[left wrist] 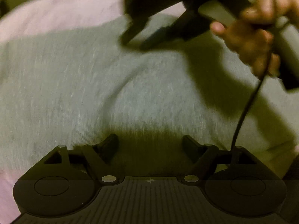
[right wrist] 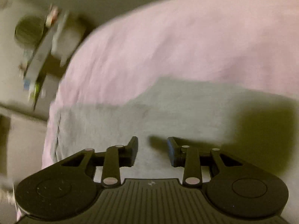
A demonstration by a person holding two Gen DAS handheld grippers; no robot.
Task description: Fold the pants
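Grey knit pants (left wrist: 104, 85) lay spread over a pink sheet (left wrist: 56, 9), filling most of the left wrist view and the lower half of the right wrist view, where their far edge met the sheet (right wrist: 168, 37) along a slanting line. Left gripper (left wrist: 150, 145) hung low over the cloth with its fingers wide apart and nothing between them; its own shadow darkened the fabric just ahead. Right gripper (left wrist: 137, 38), seen from the left camera, pointed down toward the pants near their far edge, fingers parted, held by the person's hand (left wrist: 256, 31) with a black cable (left wrist: 248, 108) trailing from it. In its own view the right gripper (right wrist: 152, 150) showed a moderate gap, empty, over grey cloth. Both views were smeared by motion, so whether either tip touched the fabric could not be told. A soft ridge (left wrist: 130, 82) ran across the pants between the two grippers. Judged risks: a pinch taken at speed might catch only the top layer, or gather the pink sheet along with the pants near the edge, dragging the bedding into the fold. The ridge might be pressed into a crease if not smoothed. The dangling cable might snag the cloth or the left gripper. Clutter on a pale surface (right wrist: 37, 56) beside the bed stayed well apart.
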